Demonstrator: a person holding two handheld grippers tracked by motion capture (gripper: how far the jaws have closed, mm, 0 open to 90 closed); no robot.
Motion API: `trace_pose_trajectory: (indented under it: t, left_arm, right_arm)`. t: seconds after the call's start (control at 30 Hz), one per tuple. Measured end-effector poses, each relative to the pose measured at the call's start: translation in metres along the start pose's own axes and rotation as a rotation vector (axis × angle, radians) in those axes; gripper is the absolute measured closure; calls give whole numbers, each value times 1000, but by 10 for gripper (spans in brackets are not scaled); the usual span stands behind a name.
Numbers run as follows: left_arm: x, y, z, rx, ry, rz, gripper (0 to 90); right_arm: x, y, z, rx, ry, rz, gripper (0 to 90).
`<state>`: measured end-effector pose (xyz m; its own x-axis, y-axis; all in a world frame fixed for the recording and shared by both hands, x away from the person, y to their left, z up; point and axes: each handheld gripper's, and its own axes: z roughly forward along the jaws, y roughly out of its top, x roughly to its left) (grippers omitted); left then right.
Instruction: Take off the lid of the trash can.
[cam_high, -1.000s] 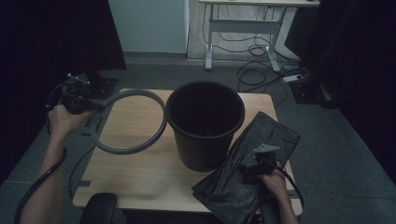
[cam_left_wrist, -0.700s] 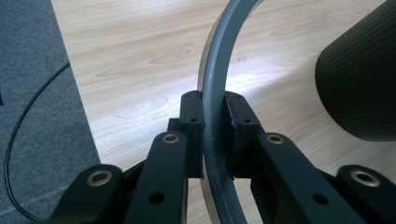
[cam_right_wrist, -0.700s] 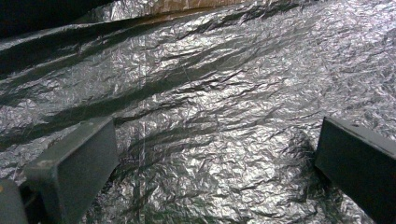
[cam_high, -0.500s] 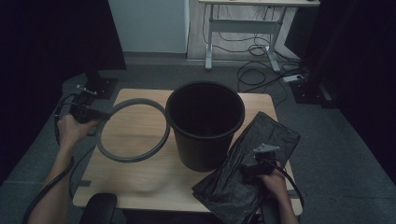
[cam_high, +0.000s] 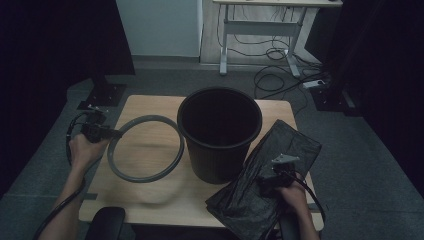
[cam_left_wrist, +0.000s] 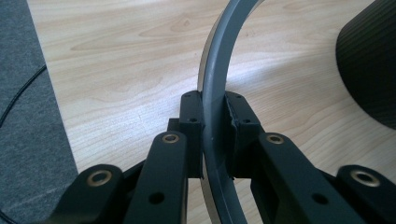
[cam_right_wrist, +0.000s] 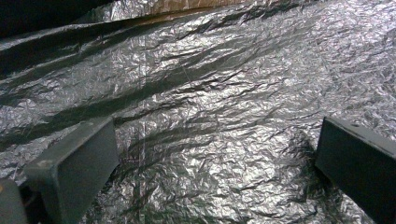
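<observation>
Smooth grey plastic ring (cam_left_wrist: 215, 70), pale matt wood-grain table (cam_left_wrist: 121, 60), crinkled glossy black plastic bag (cam_right_wrist: 210, 107), ribbed matt black bin (cam_high: 220, 145).

— What was the grey ring (cam_high: 145, 149) like?
— A thin plastic hoop, open in the middle, held low over the wooden table, just left of the black bin (cam_high: 220, 131).
— And the black bag (cam_high: 265, 180)?
— Crinkled, glossy, spread flat at the table's right corner, its edge against the bin's base.
</observation>
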<state>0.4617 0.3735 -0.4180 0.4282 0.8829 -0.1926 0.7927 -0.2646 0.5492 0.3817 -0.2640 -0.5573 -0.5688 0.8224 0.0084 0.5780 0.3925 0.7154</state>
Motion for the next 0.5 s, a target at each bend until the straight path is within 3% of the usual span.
trace_pose_trajectory:
  t: [0.5]
  left_arm:
    - [4,-26,30,-7,16,-9,785]
  right_arm:
    - [0,0,0,0,0,0,0]
